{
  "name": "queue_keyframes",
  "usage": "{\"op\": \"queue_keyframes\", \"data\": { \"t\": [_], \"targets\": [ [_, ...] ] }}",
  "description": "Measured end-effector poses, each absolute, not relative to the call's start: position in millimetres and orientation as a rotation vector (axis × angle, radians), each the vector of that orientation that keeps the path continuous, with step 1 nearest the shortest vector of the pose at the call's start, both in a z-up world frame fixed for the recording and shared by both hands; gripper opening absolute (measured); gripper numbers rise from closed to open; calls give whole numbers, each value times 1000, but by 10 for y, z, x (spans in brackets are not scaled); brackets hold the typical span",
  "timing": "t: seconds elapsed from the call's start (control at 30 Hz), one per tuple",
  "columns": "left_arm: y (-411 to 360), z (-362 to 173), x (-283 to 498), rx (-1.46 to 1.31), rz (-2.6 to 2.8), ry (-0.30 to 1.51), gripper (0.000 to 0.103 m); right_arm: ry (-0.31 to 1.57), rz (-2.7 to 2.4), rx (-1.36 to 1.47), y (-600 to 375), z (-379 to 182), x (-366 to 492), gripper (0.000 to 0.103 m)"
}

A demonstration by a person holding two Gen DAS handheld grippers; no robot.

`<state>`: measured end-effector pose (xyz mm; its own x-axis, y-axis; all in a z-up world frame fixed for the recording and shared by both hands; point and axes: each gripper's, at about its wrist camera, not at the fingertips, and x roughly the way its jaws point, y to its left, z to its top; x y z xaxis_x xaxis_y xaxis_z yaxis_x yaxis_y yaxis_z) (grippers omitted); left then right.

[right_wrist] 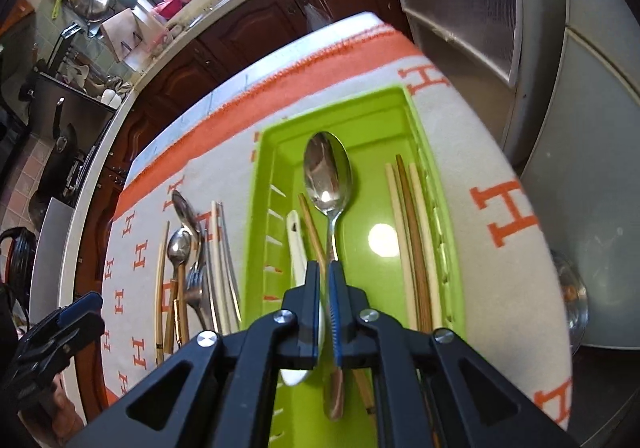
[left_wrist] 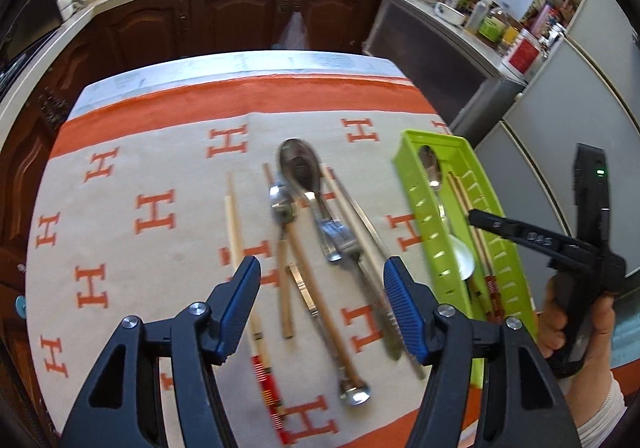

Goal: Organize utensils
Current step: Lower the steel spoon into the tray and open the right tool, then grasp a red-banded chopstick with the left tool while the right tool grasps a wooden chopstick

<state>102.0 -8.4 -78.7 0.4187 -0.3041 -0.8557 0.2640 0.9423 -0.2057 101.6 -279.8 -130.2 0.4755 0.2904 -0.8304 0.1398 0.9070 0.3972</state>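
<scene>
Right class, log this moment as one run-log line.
left gripper: open, empty, above loose utensils | right gripper: around spoon handle over green tray | tray: spoon, chopsticks

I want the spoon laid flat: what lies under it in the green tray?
A wooden chopstick and a white spoon lie just left of the metal spoon held by the right gripper; the tray floor to its right looks bare.
</scene>
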Motion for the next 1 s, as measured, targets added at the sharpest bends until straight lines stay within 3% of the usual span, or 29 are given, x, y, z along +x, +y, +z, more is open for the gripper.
{"op": "queue_keyframes", "data": {
  "t": [0.4,0.77,1.0],
  "targets": [
    [413,-985,775,-70,-290,1101,62,1059,240,354,-2178,-950,843,6],
    [450,-1380,786,-101,-313,1175,21,1154,384,282,-1444,-1139,837,6],
    [409,-1600,783,-85,-301,1213,15,1192,415,246,-1192,-1266,806,6]
  ]
}}
